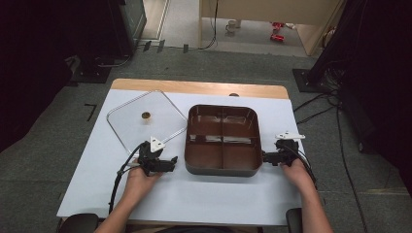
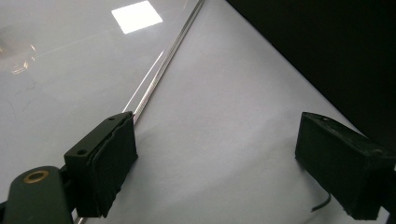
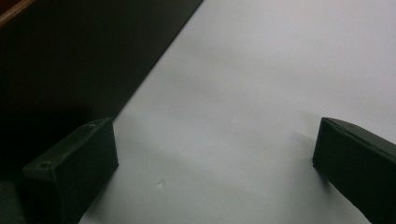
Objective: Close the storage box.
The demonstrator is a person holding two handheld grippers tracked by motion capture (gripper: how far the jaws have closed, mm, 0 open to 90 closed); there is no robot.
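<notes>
A grey carpeted floor (image 1: 204, 63) with dark equipment stands at both sides surrounds a wooden table (image 1: 194, 87) covered by a white sheet (image 1: 194, 194). At the sheet's centre sits a dark brown tray (image 1: 222, 140), roughly square with rounded corners, its sides running parallel to the table edges. Raised ribs split it into 4 compartments, and its glossy inside looks bare. To its left, just beside it, a clear square lid (image 1: 145, 119) lies flat, turned so 1 corner points toward the tray, with a small brown knob (image 1: 145, 115) in the middle. The left gripper (image 1: 171, 161) rests near the lid's near corner, jaws spread wide over the sheet beside the lid's edge (image 2: 163, 70). The right gripper (image 1: 266, 156) sits at the tray's right side, jaws likewise wide apart, holding nothing.
</notes>
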